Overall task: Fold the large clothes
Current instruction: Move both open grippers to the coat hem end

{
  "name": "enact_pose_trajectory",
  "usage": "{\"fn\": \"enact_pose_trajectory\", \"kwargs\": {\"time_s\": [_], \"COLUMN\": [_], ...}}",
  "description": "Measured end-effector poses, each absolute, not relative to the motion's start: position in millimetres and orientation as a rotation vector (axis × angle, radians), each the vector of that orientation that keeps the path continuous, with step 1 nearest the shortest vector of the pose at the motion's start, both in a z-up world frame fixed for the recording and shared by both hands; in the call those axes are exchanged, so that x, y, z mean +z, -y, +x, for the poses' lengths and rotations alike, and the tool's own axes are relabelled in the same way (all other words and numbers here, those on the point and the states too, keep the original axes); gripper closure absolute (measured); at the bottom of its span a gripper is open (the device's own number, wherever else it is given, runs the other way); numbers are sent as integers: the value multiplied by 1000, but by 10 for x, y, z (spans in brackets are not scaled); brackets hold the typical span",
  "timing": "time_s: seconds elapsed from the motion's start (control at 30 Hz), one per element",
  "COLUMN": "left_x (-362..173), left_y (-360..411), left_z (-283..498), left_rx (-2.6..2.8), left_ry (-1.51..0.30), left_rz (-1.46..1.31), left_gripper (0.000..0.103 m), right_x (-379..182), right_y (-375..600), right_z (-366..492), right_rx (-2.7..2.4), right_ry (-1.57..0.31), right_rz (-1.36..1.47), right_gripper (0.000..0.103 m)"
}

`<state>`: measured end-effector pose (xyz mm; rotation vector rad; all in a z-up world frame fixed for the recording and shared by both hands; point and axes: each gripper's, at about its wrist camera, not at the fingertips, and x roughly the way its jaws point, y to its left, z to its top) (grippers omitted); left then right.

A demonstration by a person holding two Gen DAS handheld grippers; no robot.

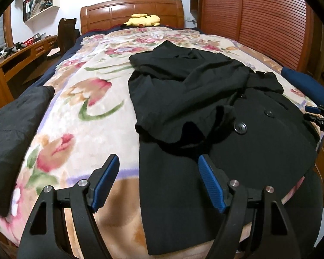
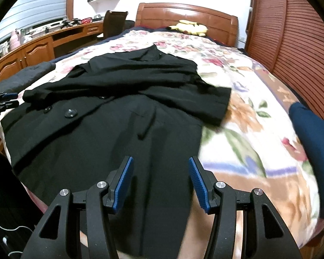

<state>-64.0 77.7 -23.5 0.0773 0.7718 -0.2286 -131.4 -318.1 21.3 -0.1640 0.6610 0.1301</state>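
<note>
A large black coat with big buttons lies spread on the floral blanket, its sleeves folded across the chest. It also shows in the right wrist view. My left gripper is open and empty above the coat's lower left edge near the bed's foot. My right gripper is open and empty above the coat's lower right part. The right gripper shows at the right edge of the left wrist view. The left gripper shows at the left edge of the right wrist view.
The floral blanket covers the bed. A dark folded garment lies at the left edge, a blue garment at the right. A yellow plush sits by the wooden headboard. A desk and chair stand left, slatted doors right.
</note>
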Motion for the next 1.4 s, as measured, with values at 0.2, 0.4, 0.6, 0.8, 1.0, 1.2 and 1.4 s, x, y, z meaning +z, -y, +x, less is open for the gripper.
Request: {"fn": "enact_pose_trajectory", "kwargs": {"time_s": [0.2, 0.4, 0.6, 0.8, 1.0, 1.2, 1.4], "left_x": [-297, -297, -269, -265, -332, -415, -433], "left_y": [-790, -824, -894, -902, -855, -802, -717], "left_z": [-693, -753, -860, -964, -962, -955, -1029], "left_rx": [-230, -231, -250, -246, -248, -229, -236], "left_ry": [-779, -776, -767, -783, -820, -844, -834], "left_rz": [68, 50, 1, -4, 21, 75, 99], "left_gripper": [27, 27, 27, 36, 37, 37, 51], "right_x": [184, 164, 135, 140, 116, 32, -2], "right_y": [3261, 3283, 3304, 3341, 3378, 3364, 3285], "right_z": [-1391, -1449, -1534, -1668, -1794, -1736, -1719], "right_rx": [114, 114, 105, 104, 116, 121, 104], "right_ry": [-678, -688, -700, -717, -733, -743, -734], "right_rz": [-133, -117, -119, -83, -46, -25, -52], "right_gripper": [48, 48, 48, 48, 48, 48, 48]}}
